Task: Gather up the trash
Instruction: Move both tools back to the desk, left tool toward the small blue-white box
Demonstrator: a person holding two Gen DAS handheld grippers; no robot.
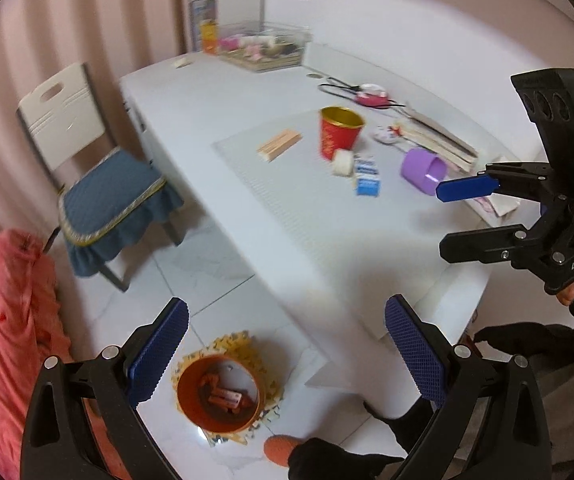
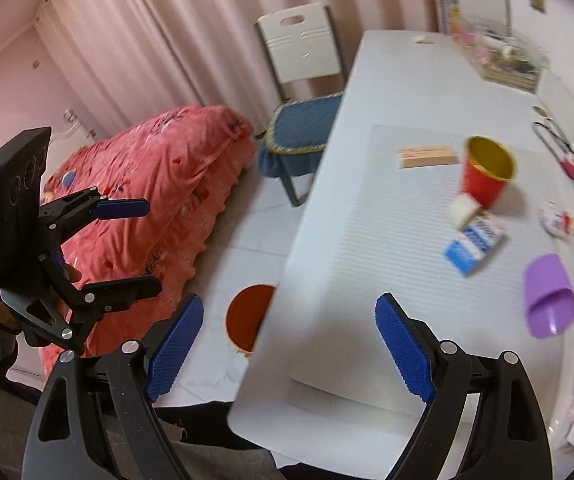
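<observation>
Both grippers are empty. The left gripper [image 1: 287, 356] has its fingers spread wide above the floor, and the right gripper [image 2: 289, 350] has its fingers wide apart too, over the near edge of the worktop [image 1: 247, 92]. The trash lies on the worktop: a blue and white box [image 2: 474, 245] lying flat, a small white roll [image 2: 464, 208] touching it, and a thin wooden block [image 2: 427, 157] farther back. The box looks light and easy to crush, so I think a soft pinch across its narrow sides would be best. The orange bin [image 1: 220, 392] sits on the floor and has some orange scraps in it. The red cup [image 2: 487, 170] looks empty, and the purple cup [image 2: 549, 296] lies on its side.
</observation>
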